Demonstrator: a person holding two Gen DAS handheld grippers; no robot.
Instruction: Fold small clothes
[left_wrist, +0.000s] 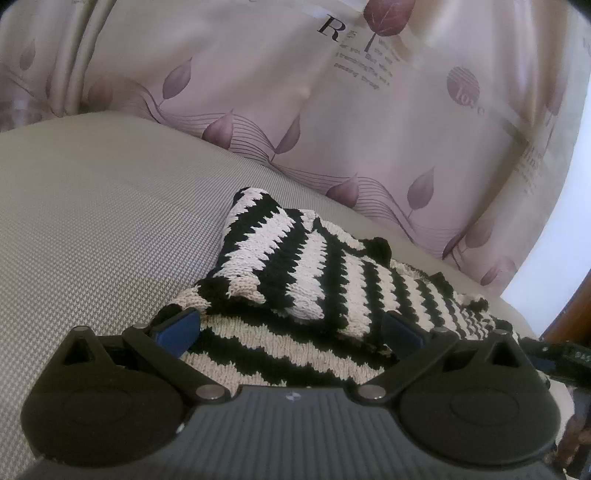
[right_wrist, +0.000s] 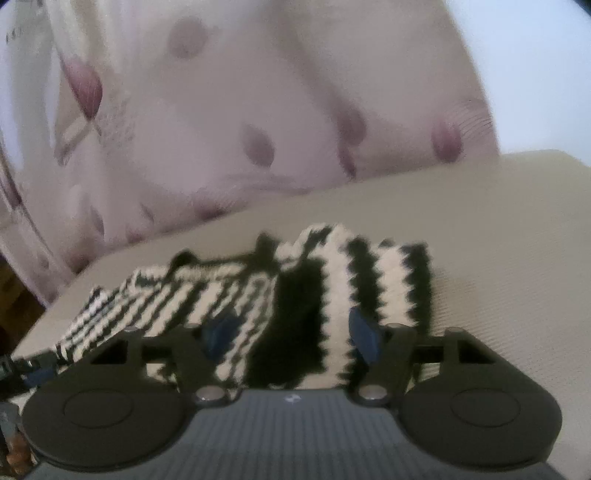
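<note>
A small black-and-white striped knit garment (left_wrist: 295, 266) lies on a beige woven cushion (left_wrist: 92, 221), with one part folded over on top of the rest. My left gripper (left_wrist: 290, 328) is open at the garment's near edge. Its blue pads (left_wrist: 177, 328) stand wide apart on either side of the knit. The right wrist view is blurred. It shows the same garment (right_wrist: 369, 266) on the cushion (right_wrist: 498, 240). My right gripper (right_wrist: 293, 336) is open there, low over the near edge, with the knit lying between its blue pads (right_wrist: 364, 339).
A pale curtain with purple leaf print (left_wrist: 332, 110) hangs right behind the cushion and also fills the back of the right wrist view (right_wrist: 258, 129). A brown wooden edge (left_wrist: 569, 314) shows at the far right. Bare cushion stretches to the left of the garment.
</note>
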